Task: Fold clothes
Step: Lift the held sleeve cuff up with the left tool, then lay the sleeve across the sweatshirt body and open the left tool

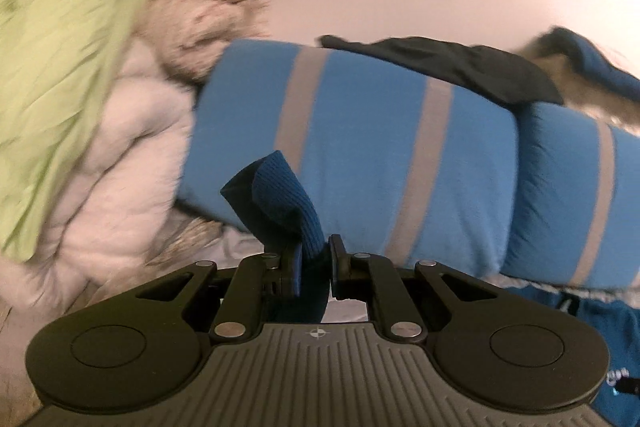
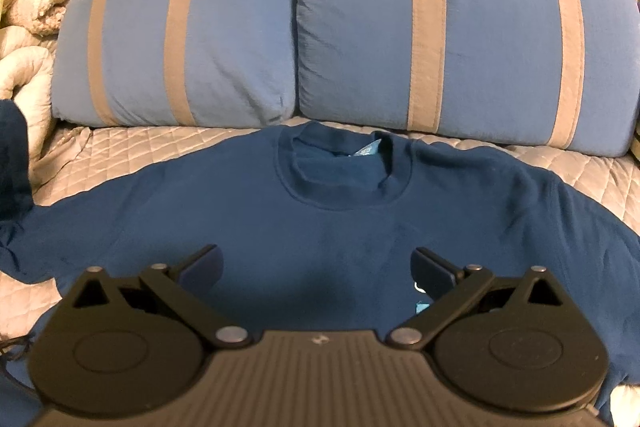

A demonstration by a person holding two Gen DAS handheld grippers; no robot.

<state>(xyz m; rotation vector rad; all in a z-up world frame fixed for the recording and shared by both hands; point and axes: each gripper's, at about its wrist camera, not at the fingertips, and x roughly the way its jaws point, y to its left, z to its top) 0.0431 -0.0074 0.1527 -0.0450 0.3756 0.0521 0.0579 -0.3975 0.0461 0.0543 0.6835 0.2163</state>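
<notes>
Between left fingers (image 1: 295,269), ribbed sweatshirt cuff (image 1: 280,195); right fingers (image 2: 204,261) spread.

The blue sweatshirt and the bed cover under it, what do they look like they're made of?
The blue sweatshirt looks like soft matte knit, perhaps cotton fleece: its cuff, pinched in the left gripper, shows fine ribbing. The bed cover seems a quilted fabric with a slight sheen, stitched in small diamonds.
</notes>
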